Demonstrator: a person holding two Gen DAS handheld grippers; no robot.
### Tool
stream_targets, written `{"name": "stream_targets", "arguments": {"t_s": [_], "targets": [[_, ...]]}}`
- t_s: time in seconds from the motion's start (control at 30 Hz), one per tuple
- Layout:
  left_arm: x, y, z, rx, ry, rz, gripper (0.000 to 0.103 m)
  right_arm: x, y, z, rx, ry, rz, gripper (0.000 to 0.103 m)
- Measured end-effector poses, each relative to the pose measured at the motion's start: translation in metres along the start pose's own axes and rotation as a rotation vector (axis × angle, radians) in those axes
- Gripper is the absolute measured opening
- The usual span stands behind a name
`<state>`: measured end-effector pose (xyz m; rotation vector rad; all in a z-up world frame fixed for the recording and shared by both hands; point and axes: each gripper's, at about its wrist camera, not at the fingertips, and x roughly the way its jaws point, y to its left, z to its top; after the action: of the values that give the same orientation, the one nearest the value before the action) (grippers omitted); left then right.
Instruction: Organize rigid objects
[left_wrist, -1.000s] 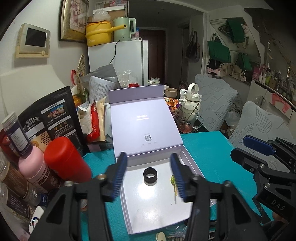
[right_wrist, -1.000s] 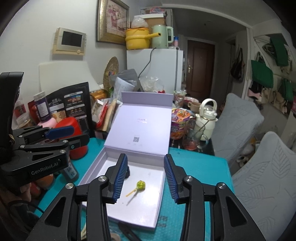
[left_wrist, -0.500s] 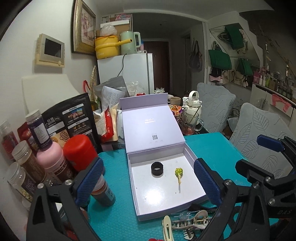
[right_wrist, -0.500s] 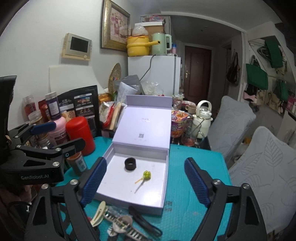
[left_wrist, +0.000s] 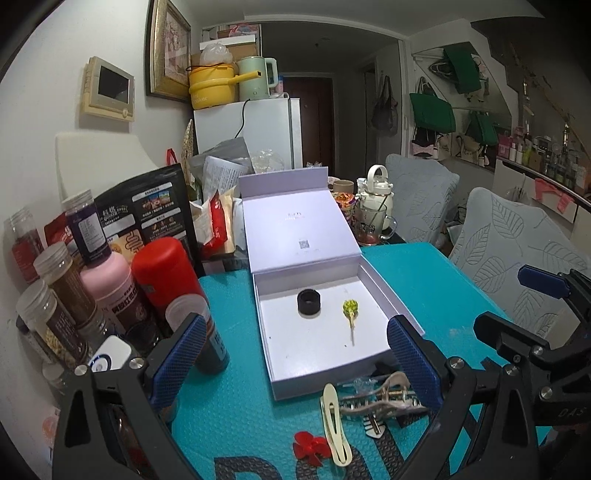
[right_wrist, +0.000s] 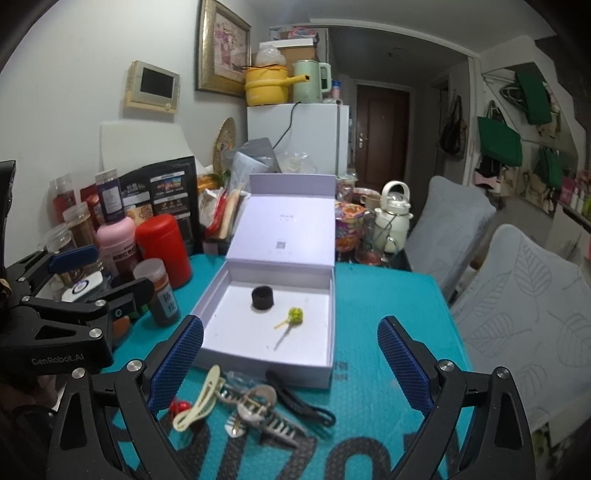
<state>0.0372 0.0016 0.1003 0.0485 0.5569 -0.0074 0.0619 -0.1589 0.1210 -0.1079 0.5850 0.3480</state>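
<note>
On the far left, outboard of the left gripper, jars and bottles crowd the table edge: a pink bottle, a red canister and a brown-capped spice jar just beyond its left finger. The left gripper stands released, jaws spread wide, with nothing between them.

Straight ahead of both claws lies the open lavender box, lid propped back. Inside it sit a black ring and, to its right, a green lollipop, apart from each other on the white floor.

Between the box's near wall and the claws lies the loose pile that I take to be what is left to sort. From left: a small red flower clip, a cream hair clip with its long axis running roughly away from the left claw, a silvery claw clip tangled with combs, and a black clip lying on a slant toward the right.

The right gripper has its jaws opening, nearly full wide, and nothing sits between the pads. The pile lies below and just ahead of both claws. Going by the views, the cream clip sits nearer the left claw's centre line, the black clip nearer the right's; either would need a drop down and slightly forward.
</note>
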Motion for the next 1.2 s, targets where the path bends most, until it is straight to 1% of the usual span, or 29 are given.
{"name": "stream_targets", "arguments": {"t_s": [0.23,0.3,0.43,0.57,0.7,0.87,1.03,1.2], "targets": [[-0.002,0.003,-0.027,-0.010,0.038,-0.015,0.100,-0.008,0.009,-0.023,0.004,0.026,-0.004,0.097],[-0.005,0.005,-0.035,-0.021,0.033,-0.018,0.100,-0.011,0.012,-0.030,0.003,0.030,-0.004,0.097],[-0.006,0.007,-0.048,-0.023,0.051,-0.026,0.100,-0.013,0.018,-0.043,0.002,0.034,0.006,0.097],[-0.002,0.010,-0.060,-0.032,0.079,-0.049,0.100,-0.009,0.021,-0.055,0.010,0.052,0.029,0.097],[0.005,0.014,-0.075,-0.051,0.114,-0.070,0.100,0.000,0.021,-0.067,0.017,0.077,0.048,0.097],[0.017,0.018,-0.090,-0.056,0.154,-0.054,0.100,0.010,0.018,-0.080,0.038,0.097,0.069,0.097],[0.032,0.022,-0.103,-0.068,0.195,-0.074,0.100,0.022,0.016,-0.092,0.033,0.118,0.052,0.097],[0.053,0.022,-0.112,-0.065,0.242,-0.085,0.100,0.034,0.015,-0.101,0.032,0.140,0.060,0.097]]}}
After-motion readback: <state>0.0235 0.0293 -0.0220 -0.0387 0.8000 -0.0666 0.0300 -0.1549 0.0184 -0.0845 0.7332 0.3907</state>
